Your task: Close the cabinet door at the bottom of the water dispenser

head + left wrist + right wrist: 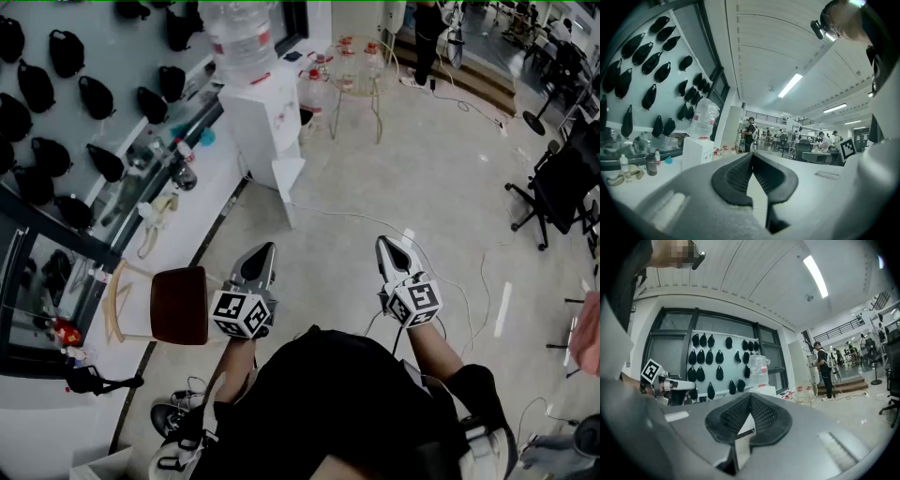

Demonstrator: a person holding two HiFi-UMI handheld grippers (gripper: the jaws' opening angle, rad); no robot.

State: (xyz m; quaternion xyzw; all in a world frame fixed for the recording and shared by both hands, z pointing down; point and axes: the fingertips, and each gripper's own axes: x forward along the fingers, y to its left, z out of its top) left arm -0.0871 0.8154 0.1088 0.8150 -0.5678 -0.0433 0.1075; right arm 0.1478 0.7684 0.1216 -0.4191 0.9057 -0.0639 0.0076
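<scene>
Left gripper and right gripper closed, empty; bare floor separates them from water dispenser, cabinet door ajar.

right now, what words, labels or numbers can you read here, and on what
No text reads clearly.
Red label on the water jug: too blurred.
Red print on the jugs in the wire rack: too small.
Cubes on the left gripper and right gripper: square marker patterns, no letters.

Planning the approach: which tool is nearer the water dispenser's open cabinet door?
Left. The left tool hangs short of the cabinet door, nearly in line; the right tool is farther, off to its right.
</scene>
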